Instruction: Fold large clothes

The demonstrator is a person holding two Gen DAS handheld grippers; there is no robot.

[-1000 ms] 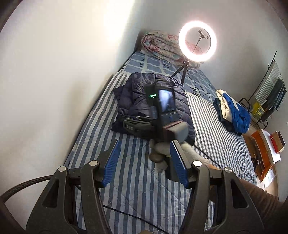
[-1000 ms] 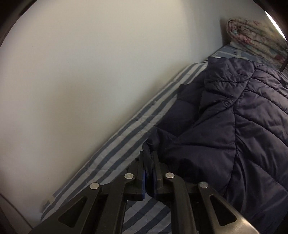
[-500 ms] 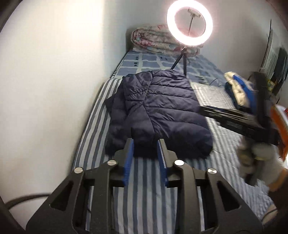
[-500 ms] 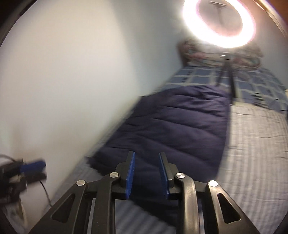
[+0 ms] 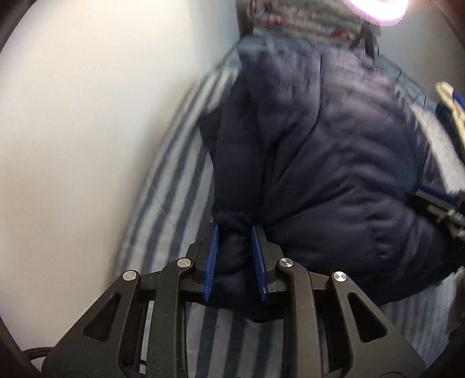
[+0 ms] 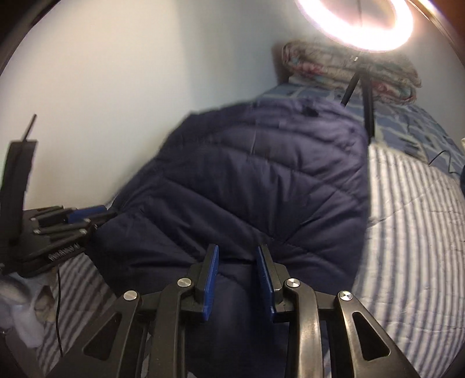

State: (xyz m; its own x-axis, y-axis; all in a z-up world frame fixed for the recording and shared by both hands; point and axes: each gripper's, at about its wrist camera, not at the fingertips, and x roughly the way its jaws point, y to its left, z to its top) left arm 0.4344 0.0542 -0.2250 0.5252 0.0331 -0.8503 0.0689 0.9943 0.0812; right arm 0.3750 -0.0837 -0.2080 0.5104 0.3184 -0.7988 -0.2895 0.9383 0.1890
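Lying on the striped bed point(image 6: 407, 232) close against the white wall point(image 5: 87, 116), the navy quilted puffer jacket point(image 6: 261, 180) fills the middle of both wrist views, its near hem toward the cameras. Left tongs point(image 5: 234, 258): blue pads stand a narrow gap apart with a dark bunched fold of the jacket's near-left hem corner between them; fabric fills the gap and meets both pads, so it reads as a grip on that corner. Left view is motion-blurred beyond the pads. Right tongs point(image 6: 237, 276): jaws have just been opening a little; they now stand narrowly apart over the jacket's near hem, with fabric showing in the gap, but whether the pads press on it I cannot tell. In the right wrist view the left tongs show at the left edge, at the jacket's corner near the wall, with a black cable point(image 6: 58, 305) trailing over the stripes below. In the left wrist view the right tongs point(image 5: 438, 209) show blurred at the right edge, beside the jacket's right side. Farther off: ring light point(image 6: 357, 26), lit, on thin black tripod legs just past the jacket's far end; behind it a folded floral quilt point(image 6: 348, 72) at the head of the bed.
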